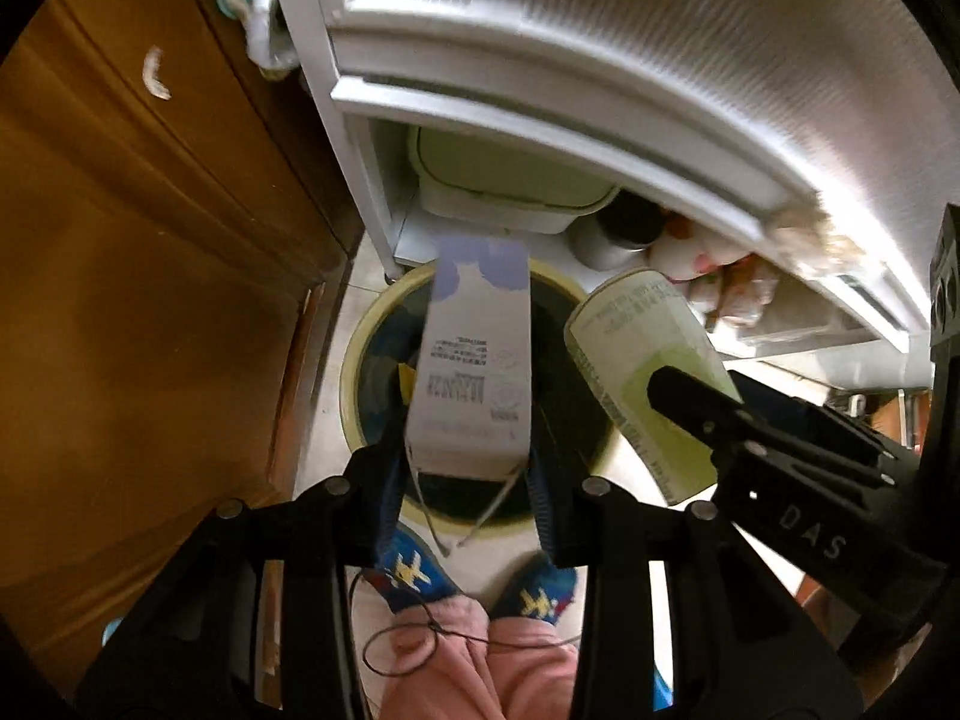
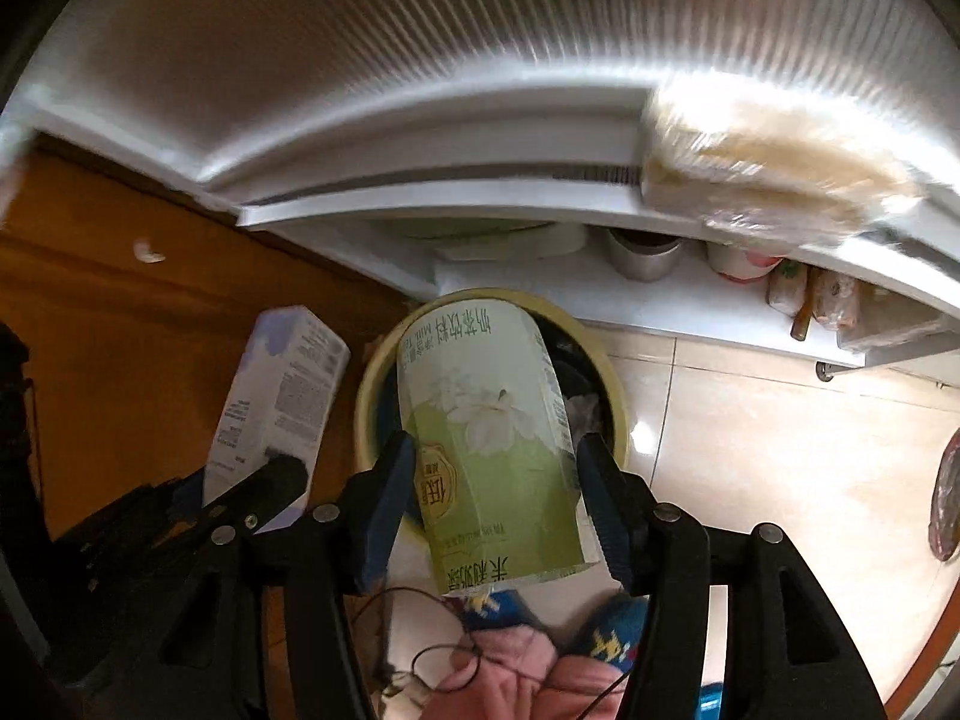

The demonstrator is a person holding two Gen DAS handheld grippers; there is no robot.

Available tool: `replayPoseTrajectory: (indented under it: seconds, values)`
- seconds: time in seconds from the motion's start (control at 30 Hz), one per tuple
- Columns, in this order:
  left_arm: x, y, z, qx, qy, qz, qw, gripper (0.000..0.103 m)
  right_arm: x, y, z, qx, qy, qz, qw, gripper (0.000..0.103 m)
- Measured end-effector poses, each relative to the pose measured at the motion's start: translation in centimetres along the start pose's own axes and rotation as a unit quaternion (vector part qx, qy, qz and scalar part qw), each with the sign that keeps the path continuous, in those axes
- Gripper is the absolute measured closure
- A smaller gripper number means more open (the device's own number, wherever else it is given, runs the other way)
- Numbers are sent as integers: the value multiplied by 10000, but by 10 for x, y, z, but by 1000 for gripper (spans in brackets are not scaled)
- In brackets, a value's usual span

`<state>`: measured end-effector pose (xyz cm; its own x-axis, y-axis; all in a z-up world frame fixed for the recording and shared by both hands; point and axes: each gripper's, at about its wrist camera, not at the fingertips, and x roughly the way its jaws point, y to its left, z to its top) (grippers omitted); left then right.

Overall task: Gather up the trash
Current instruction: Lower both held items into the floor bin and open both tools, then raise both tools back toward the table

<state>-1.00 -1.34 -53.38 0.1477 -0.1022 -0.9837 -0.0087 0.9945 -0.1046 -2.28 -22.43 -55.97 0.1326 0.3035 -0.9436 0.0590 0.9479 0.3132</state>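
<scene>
Fingers of the left gripper (image 1: 468, 480) clamp a white carton (image 1: 471, 372) above the bin (image 1: 354, 384); right gripper (image 2: 498, 498) jaws parted around a green cup (image 2: 492, 438).

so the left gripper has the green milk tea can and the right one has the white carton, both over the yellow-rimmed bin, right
Not quite: the items are swapped. The left wrist view shows the left gripper holding the white carton, and the right wrist view shows the green milk tea can between the fingers of the right gripper. Both do hang over the yellow-rimmed bin.
</scene>
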Motion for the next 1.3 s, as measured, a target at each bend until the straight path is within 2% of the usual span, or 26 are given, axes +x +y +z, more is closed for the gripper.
replayPoseTrajectory:
  seconds: [0.13,0.2,0.3,0.57,0.83,1.1,1.3]
  values:
    - [19,5,0,5,62,147,9999,68,37,0,17,84,24,-175,9998,45]
    - [29,11,6,-19,93,182,9998,59,46,-2,20,105,-8,-175,9998,43]
    - [32,16,12,-19,66,204,9998,47,49,-4,19,67,-81,-214,9997,35]
    - [18,16,17,2,-8,224,9997,45,21,-4,15,77,-155,-196,9997,35]
    - [-35,11,22,-131,-155,151,9997,45,-39,13,13,-114,-292,-100,9995,35]
    - [-124,5,27,-209,-478,136,9985,45,-123,46,11,-491,-610,-69,9969,35]
    - [-194,-3,21,-209,-687,135,9973,45,-187,65,4,-643,-688,-77,9955,35]
